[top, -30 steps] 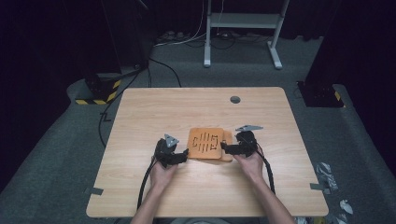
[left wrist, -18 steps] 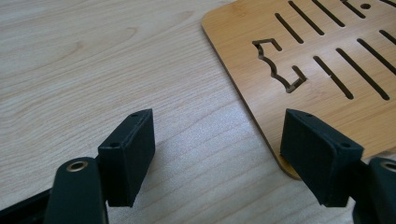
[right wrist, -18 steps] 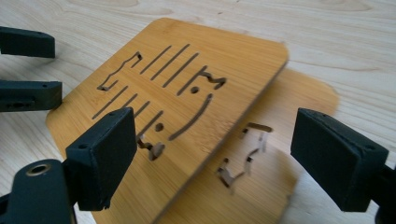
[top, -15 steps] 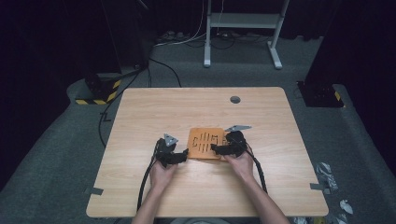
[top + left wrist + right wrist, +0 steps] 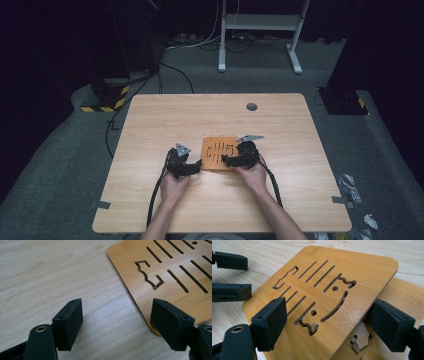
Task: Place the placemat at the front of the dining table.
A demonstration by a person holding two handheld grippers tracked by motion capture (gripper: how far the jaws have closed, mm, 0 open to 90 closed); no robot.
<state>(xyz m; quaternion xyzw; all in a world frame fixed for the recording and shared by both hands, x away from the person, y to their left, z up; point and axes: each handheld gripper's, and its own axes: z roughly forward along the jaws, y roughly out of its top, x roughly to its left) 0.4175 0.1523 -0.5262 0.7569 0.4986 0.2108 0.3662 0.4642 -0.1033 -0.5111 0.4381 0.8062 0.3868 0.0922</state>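
While the upper bamboo board (image 5: 329, 292) lies tilted across a second board (image 5: 402, 300) beneath it, near the front middle of the surface (image 5: 165, 120), the right gripper (image 5: 329, 325) straddles its near edge with jaws wide. At the board's left corner, the left gripper (image 5: 117, 322) holds its jaws wide too, gripping nothing.

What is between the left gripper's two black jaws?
Mostly bare table, as the left gripper view shows. The left gripper stands open, and the near corner of the bamboo board lies by one jaw.
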